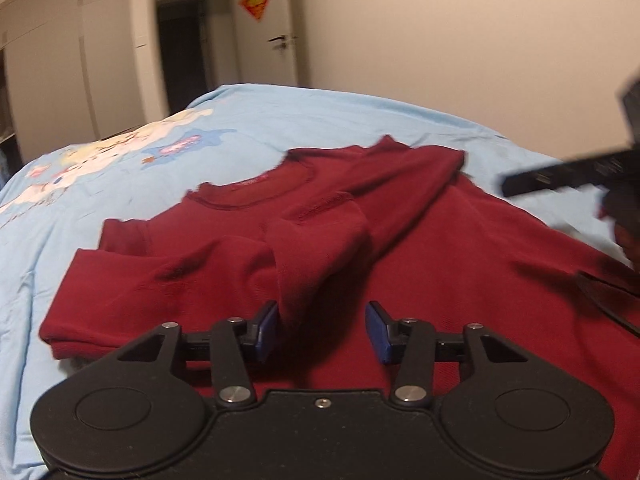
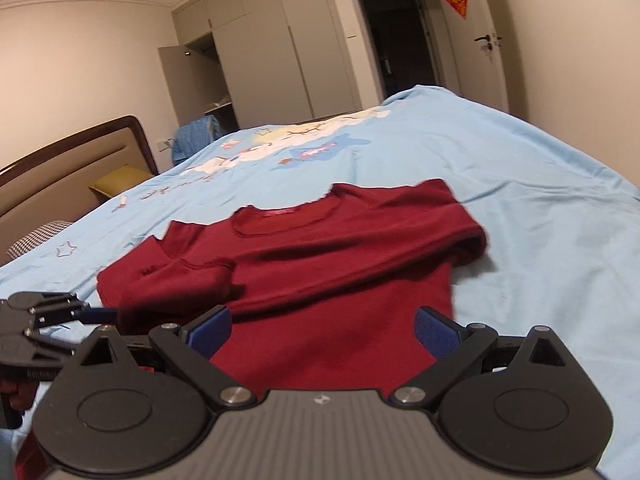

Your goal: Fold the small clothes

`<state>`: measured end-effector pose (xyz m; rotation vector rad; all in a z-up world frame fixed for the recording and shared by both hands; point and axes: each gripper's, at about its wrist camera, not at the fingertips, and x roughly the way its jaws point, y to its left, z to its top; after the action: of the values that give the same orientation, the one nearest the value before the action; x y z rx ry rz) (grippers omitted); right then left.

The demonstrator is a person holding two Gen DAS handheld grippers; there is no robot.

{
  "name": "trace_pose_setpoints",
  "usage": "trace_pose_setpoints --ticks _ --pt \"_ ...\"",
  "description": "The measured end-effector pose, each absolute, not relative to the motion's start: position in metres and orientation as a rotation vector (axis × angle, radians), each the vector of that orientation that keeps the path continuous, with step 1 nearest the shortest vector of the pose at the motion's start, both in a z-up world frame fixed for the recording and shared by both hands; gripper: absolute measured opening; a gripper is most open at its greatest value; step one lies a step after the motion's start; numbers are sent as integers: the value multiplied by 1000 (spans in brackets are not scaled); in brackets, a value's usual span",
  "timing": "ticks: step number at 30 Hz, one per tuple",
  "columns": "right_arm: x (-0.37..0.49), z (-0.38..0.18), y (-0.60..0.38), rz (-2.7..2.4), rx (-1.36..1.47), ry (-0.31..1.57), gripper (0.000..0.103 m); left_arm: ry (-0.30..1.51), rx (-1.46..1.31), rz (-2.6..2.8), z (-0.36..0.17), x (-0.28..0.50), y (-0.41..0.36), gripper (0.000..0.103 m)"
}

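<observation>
Sweater lies flat on the bed, both sleeves already crossed over the chest — you've the body left to fold. Left tongs and right tongs both gape, empty.

Bedrm: cream walls, white wardrobe, open door, wood headboard.

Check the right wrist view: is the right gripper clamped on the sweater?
No. The right gripper has its jaws spread wide above the red sweater, nothing pinched between its blue pads.
</observation>
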<state>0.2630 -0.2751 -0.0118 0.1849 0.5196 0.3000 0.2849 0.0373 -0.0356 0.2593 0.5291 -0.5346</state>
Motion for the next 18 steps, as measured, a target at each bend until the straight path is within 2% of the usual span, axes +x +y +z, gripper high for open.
trace_pose_setpoints --ticks 11,14,18 --pt "275 -13 -258 316 262 576 100 532 273 -687 -39 247 24 55" --pt "276 -16 -260 334 321 595 100 545 261 -660 -41 237 26 60" --pt "284 -18 -254 371 372 626 100 552 182 -557 -38 229 42 76"
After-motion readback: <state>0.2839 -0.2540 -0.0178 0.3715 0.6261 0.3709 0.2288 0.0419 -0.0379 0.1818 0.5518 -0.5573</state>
